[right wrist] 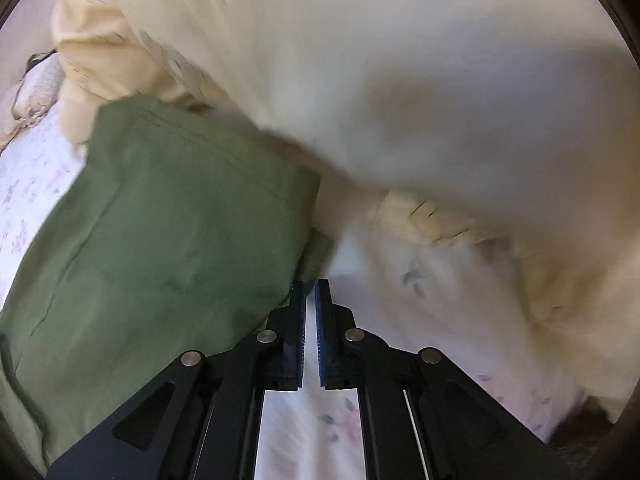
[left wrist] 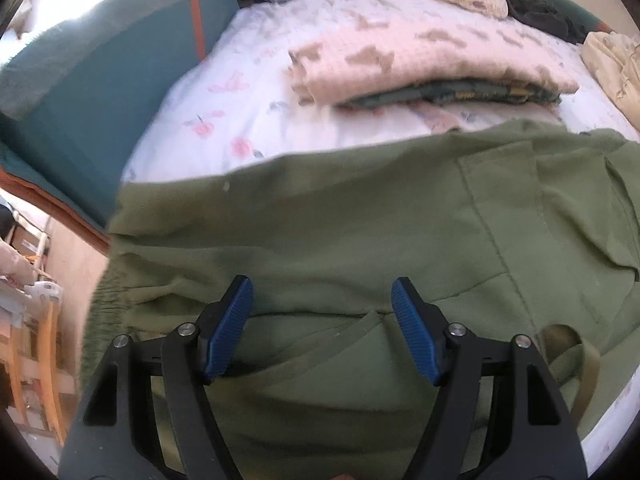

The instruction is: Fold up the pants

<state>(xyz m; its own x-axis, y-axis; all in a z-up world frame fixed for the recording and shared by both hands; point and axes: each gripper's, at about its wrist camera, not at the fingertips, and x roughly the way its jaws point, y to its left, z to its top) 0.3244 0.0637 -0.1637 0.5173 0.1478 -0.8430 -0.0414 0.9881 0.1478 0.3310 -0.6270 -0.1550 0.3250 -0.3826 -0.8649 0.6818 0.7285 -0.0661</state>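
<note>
A pair of olive-green cotton pants point(left wrist: 360, 240) lies spread across the near part of a bed covered with a white floral-print sheet point(left wrist: 224, 120), its gathered elastic waistband at the bed's left edge and its leg ends reaching toward the right side, where a heap of cream-coloured bedding point(right wrist: 400, 80) crowds against them. Farther up the bed sits a folded beige patterned blanket point(left wrist: 420, 60) on top of a dark green folded cloth point(left wrist: 460, 94), likely finished pieces set out of the way.

The left gripper point(left wrist: 322, 332) hangs above the waist area, its blue ribbed pads standing well apart with nothing between them; it looks poised over a crease near the pocket, probably to pin or pinch that end while the other end is brought over.

The right gripper point(right wrist: 311, 308) sits just beside the corner of the leg ends, over bare sheet. Its jaws are almost together, a thin slit showing between the pads, and no cloth is caught in them. I judge it missed the hem or is about to reach for it.
</note>
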